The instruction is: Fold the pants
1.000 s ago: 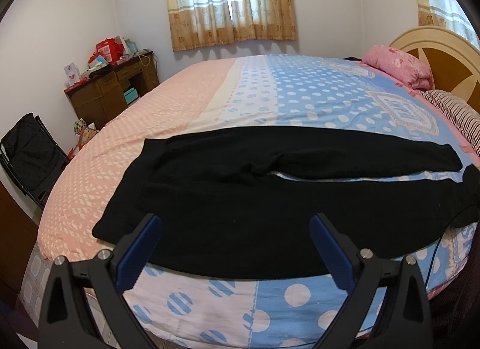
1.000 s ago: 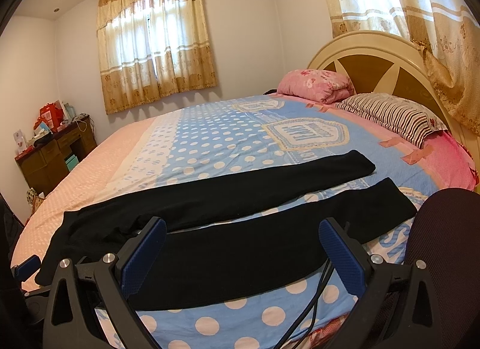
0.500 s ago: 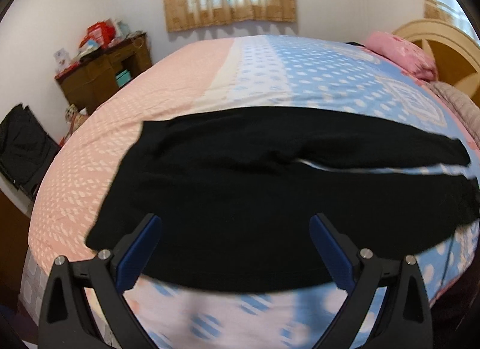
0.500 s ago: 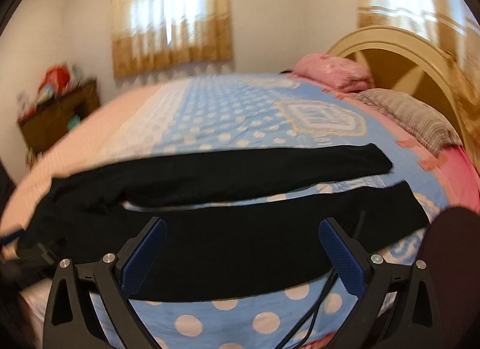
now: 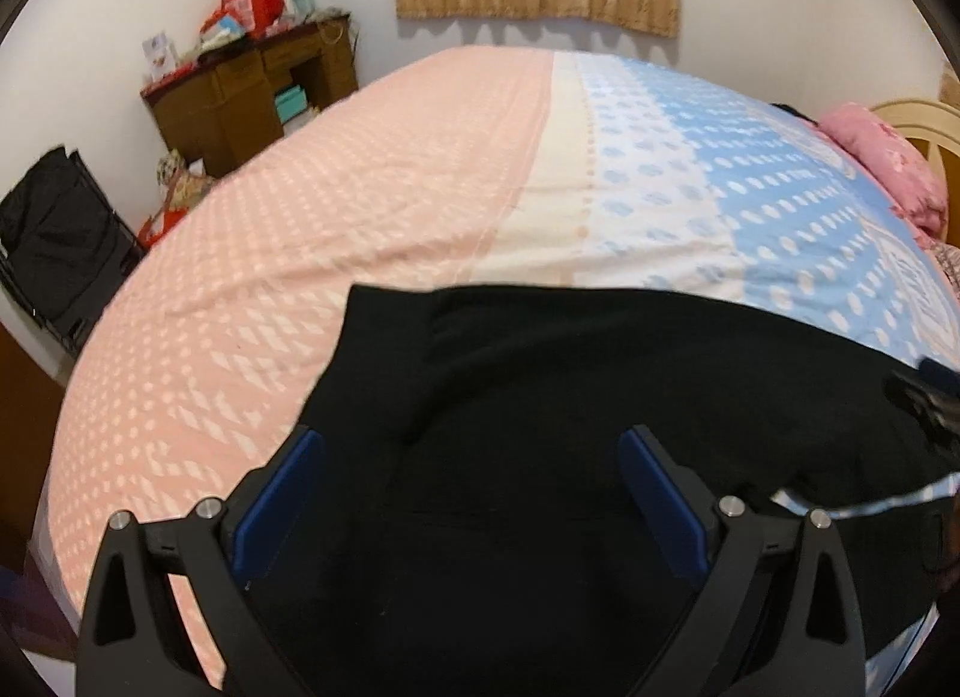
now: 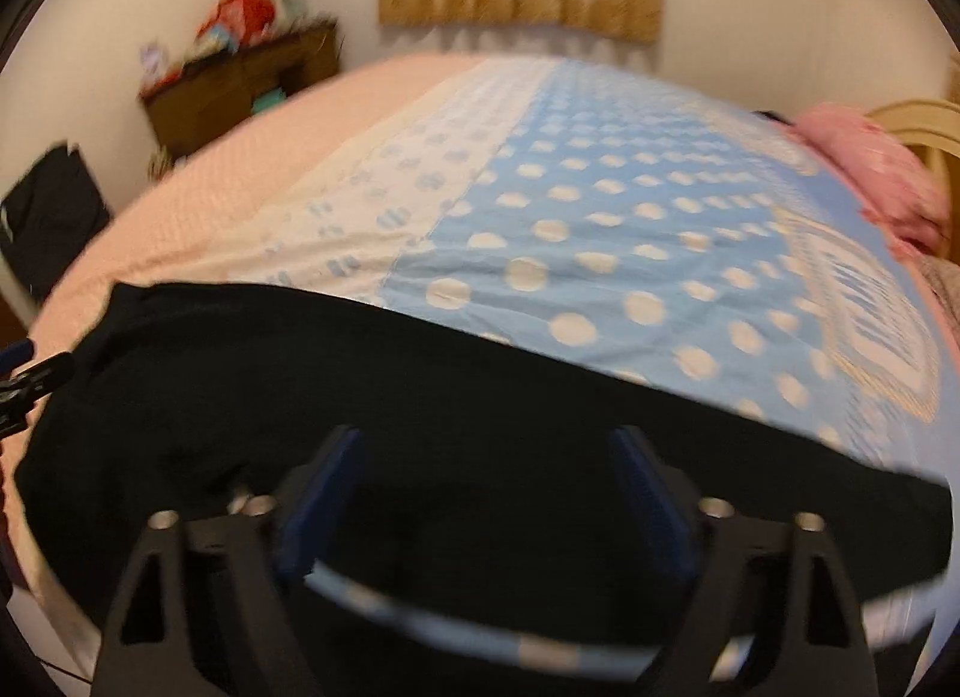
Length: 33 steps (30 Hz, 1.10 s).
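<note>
Evidently the black, soft-knit pants (image 5: pixel 540 397) lie spread flat on the bed (image 5: pixel 360 187), across its near edge, on the bedspread of pink and blue with white dots; they are laid out full length so that both ends can be reached at once, the waist end on the pink side and the legs running off over the blue side.

Over the waist end, tilted down at the cloth, stands the left tool (image 5: pixel 474 493) with its blue pads apart and nothing pinched between them; the near left corner of the waist shows just by its left pad, which suits a grip at that corner. Further along the legs, in its own blurred view, is the right tool (image 6: pixel 486 487); its jaws have just been closing, yet the pads are apart and no cloth is plainly clamped, only dark fabric seen beyond them; a strip of the bedspread shows close under it, so it sits near the near hem of the leg.

Each tool shows at the edge of the other's view, so they are spaced along the same near edge; I judge this as preparation to lift that edge and fold the near leg over the far one; no fold is made yet.
</note>
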Motion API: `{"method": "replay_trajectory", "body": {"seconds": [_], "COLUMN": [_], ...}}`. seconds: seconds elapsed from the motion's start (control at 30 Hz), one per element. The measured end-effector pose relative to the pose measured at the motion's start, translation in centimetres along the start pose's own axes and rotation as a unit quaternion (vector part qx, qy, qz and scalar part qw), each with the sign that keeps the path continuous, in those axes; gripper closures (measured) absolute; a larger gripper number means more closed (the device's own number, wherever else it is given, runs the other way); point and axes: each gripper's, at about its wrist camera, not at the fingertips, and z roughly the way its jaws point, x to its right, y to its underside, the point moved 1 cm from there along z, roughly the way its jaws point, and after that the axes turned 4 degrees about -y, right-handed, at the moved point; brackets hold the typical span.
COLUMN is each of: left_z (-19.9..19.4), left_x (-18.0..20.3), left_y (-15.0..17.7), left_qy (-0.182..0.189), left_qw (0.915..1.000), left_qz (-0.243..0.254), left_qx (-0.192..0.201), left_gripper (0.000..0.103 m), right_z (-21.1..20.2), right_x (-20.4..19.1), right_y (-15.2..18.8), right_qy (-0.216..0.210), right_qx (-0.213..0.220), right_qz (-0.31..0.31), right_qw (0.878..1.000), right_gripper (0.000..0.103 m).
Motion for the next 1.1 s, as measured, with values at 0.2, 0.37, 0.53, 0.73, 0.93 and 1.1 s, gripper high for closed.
{"method": "replay_trajectory", "body": {"seconds": [0.2,0.37,0.53,0.73,0.93,1.1], "left_z": [2.3,4.9,4.8,1.9,-2.3,-4.4], "left_x": [0.8,0.2,1.0,-1.5,-5.2,-7.2], "left_y": [0.6,1.2,1.5,1.8,3.7,5.6], "left_qy": [-0.012,-0.016,-0.043,-0.009,0.012,0.027], "left_qw": [0.9996,0.9981,0.9982,0.9994,0.9994,0.9986], "left_qz": [0.001,-0.012,0.018,-0.013,-0.033,-0.043], "left_qx": [-0.025,-0.059,-0.039,-0.03,-0.003,0.014], "left_gripper": [0.003,0.003,0.002,0.002,0.002,0.002], "right_z": [6.7,10.3,10.0,6.9,-1.7,-7.9], "right_x": [-0.1,-1.6,-2.5,-5.9,-8.4,-11.6], "right_y": [-4.2,-5.0,-4.1,-3.4,-1.7,3.6], "right_qy": [-0.061,-0.064,-0.103,-0.051,-0.043,-0.077], "right_qx": [-0.048,-0.085,-0.082,-0.07,0.005,0.042], "right_qz": [-0.022,-0.083,-0.108,-0.187,-0.214,-0.236], "right_qw": [0.997,0.991,0.985,0.979,0.976,0.968], "right_gripper": [0.026,0.026,0.07,0.097,0.097,0.097]}}
